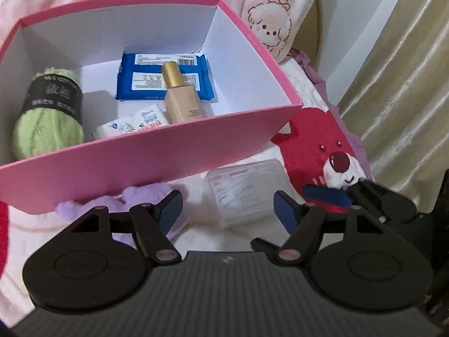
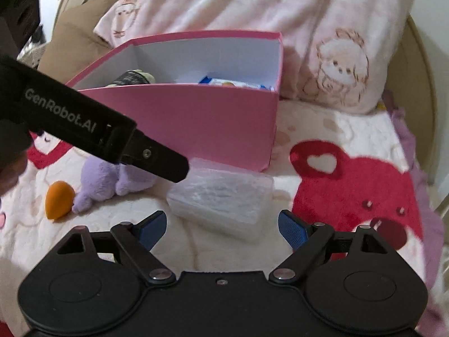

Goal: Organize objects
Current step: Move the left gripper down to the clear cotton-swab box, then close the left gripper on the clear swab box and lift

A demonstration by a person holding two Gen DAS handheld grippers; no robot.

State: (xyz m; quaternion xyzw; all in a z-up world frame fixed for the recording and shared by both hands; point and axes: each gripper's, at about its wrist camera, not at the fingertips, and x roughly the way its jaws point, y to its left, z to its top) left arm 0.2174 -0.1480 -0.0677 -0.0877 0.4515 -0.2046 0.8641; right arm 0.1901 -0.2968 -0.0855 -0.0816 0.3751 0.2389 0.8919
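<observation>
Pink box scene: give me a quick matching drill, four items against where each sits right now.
Items:
1. green yarn ball
2. foundation bottle
3. clear plastic case
4. orange sponge

Places:
A. on the blanket, beside the purple plush
B. inside the pink box, left end
C. on the blanket, in front of the box
D. inside the box, lying on the blue packet

Pairs: 1-B, 2-D, 3-C, 4-A

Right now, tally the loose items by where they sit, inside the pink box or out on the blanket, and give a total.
Inside the pink box: 4 (green yarn, blue wipes pack, foundation bottle, small carton)
On the blanket: 3 (clear swab case, purple plush, orange sponge)
Total: 7
</observation>
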